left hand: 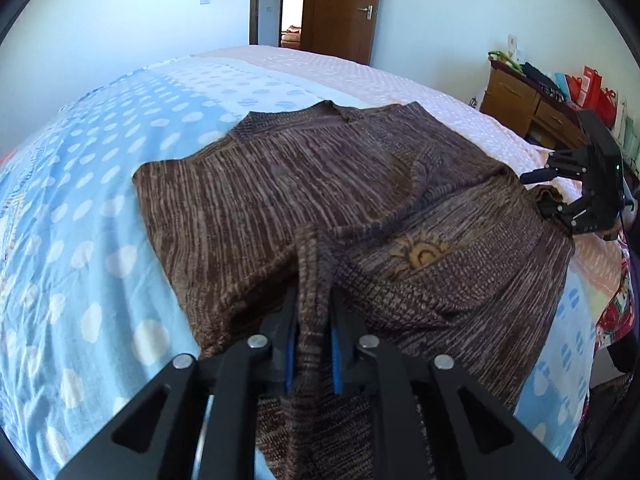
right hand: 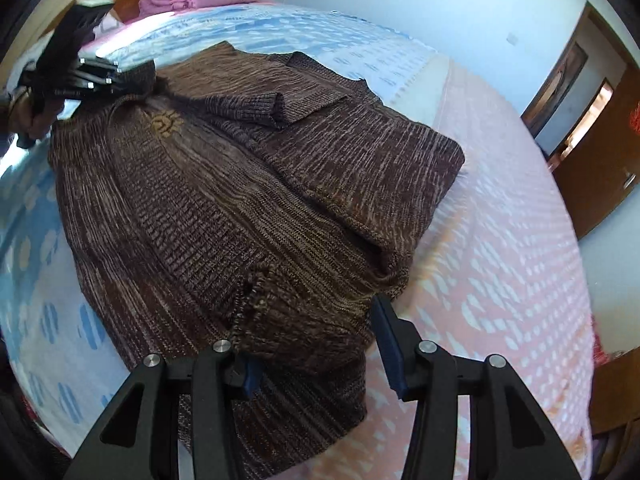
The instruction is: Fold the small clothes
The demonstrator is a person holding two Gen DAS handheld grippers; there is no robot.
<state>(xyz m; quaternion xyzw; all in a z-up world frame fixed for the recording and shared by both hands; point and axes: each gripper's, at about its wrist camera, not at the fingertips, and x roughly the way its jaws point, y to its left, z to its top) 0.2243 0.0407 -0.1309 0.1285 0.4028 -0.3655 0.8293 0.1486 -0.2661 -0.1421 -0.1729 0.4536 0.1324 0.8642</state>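
Knitwear fills both views: a brown marled knitted cardigan with a tan sun-shaped patch (left hand: 418, 254) lies spread across a bed with a blue polka-dot and pink dotted sheet (left hand: 100, 208). 1 sleeve with a ribbed cuff (right hand: 260, 106) is already laid inward across the body, and the far part of the garment sits as a flat doubled panel, so I judge the fold as begun but well short of a compact bundle.

The left gripper (left hand: 314, 312) has its 2 blue-padded jaws drawn close together on a raised ridge of the near knit edge, pinching it; in the right wrist view the same tool shows at the cardigan's far corner, held by a hand.

The right gripper (right hand: 316, 344) straddles a bunched ribbed edge at the opposite near corner. Its jaws stand partly apart: the right pad (right hand: 390, 344) shows clear of the knit, while the left one is buried under the cloth, so it does not look clamped yet.

What seems left: secure that second corner, carry the near edge over the body, then fold once more and flatten the wrinkles.
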